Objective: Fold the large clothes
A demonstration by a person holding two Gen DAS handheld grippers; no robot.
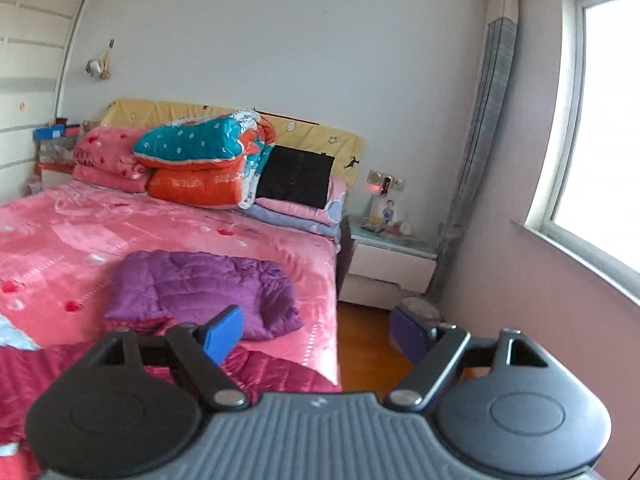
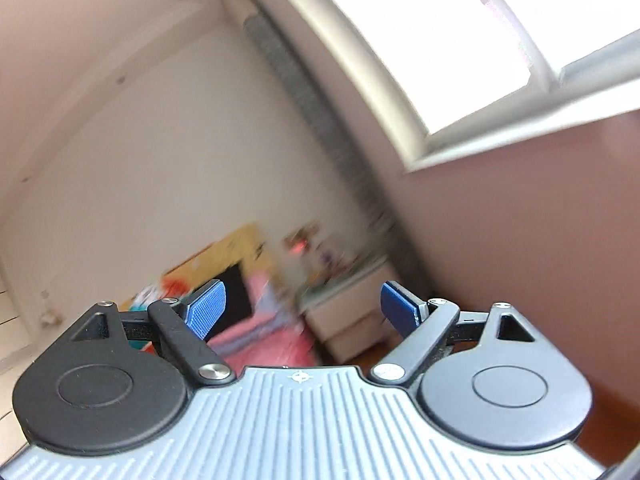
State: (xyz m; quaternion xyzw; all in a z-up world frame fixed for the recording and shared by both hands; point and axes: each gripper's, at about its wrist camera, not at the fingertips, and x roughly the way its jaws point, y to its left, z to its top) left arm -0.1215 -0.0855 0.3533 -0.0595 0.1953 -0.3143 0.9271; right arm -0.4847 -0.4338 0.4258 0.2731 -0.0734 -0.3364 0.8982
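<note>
A folded purple quilted jacket [image 1: 204,292] lies on the pink bedspread [image 1: 80,240] in the left wrist view. Below it, at the near edge of the bed, a dark red quilted garment [image 1: 276,372] lies partly hidden behind the gripper body. My left gripper [image 1: 316,334] hovers above the bed's near right corner, open, with nothing between its blue pads. In the tilted, blurred right wrist view my right gripper [image 2: 304,312] is open and empty, pointing at the wall and the bed's head end, far from any garment.
A pile of folded quilts [image 1: 208,160] and a black cushion [image 1: 296,176] lean on the yellow headboard [image 1: 312,132]. A white nightstand [image 1: 384,264] stands right of the bed, beside a grey curtain [image 1: 480,160] and a window [image 1: 608,120]. Wooden floor [image 1: 364,340] shows between bed and wall.
</note>
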